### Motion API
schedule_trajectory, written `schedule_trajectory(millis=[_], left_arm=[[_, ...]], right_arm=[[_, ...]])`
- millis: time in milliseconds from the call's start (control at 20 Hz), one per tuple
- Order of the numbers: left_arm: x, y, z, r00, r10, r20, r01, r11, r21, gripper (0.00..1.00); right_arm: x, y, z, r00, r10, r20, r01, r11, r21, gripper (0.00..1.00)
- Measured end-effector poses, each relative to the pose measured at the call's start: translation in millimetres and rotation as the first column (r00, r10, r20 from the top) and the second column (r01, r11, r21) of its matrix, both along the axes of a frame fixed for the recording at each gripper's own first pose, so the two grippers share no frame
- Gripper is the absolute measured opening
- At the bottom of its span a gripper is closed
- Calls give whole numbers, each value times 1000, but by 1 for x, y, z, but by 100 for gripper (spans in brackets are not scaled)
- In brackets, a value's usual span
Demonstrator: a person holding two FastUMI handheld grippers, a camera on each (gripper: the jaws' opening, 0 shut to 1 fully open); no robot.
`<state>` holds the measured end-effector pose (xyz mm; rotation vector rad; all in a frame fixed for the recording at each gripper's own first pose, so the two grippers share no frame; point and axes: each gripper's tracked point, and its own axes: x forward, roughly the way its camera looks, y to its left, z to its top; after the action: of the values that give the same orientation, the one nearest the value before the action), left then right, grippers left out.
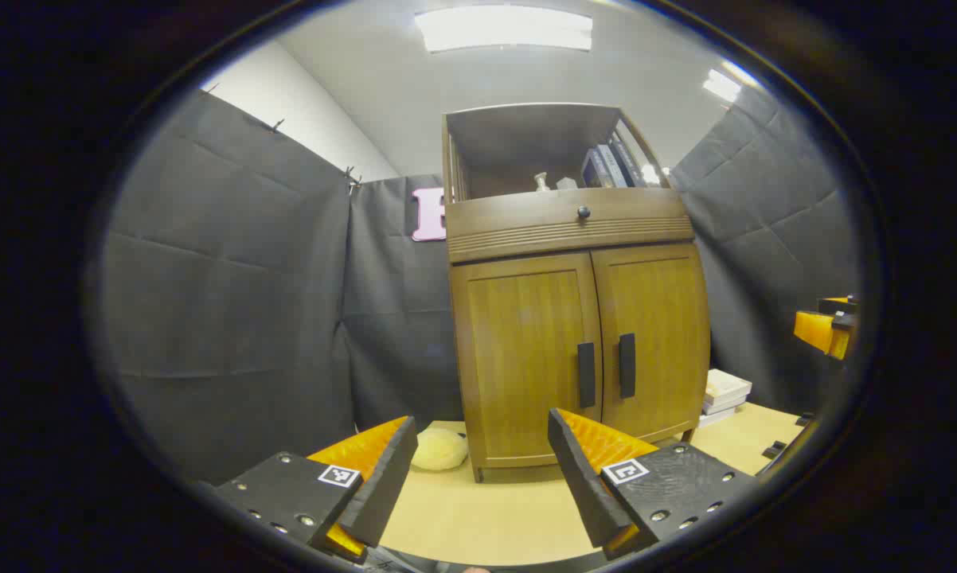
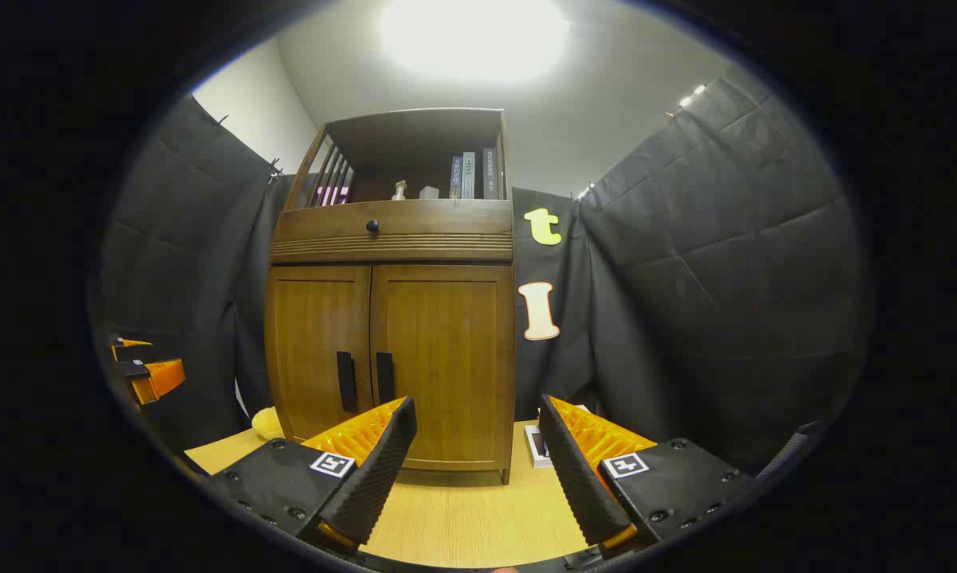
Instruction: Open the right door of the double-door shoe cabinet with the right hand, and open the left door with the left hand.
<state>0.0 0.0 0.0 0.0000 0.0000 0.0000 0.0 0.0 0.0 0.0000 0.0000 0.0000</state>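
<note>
The shoe cabinet (image 1: 574,318) is showing warm brown wood with a visible grain and a soft satin sheen, its door handles (image 1: 586,374) looking dark and matt. The worktop (image 1: 478,517) is appearing as pale, smooth wood laminate, and the jaws are showing ribbed, rough inner faces.
</note>
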Motion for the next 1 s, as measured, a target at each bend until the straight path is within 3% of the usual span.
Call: schedule_trajectory(millis=[600,1000], left_arm=[[6,-1,1,1000,0,2,-1,1000,14,97],[7,1,1,1000,26,9,-26,1000,17,96]], right_arm=[[16,5,-4,1000,-6,-17,7,1000,12,96],[45,23,-7,999,28,-17,-28,999,15,97]])
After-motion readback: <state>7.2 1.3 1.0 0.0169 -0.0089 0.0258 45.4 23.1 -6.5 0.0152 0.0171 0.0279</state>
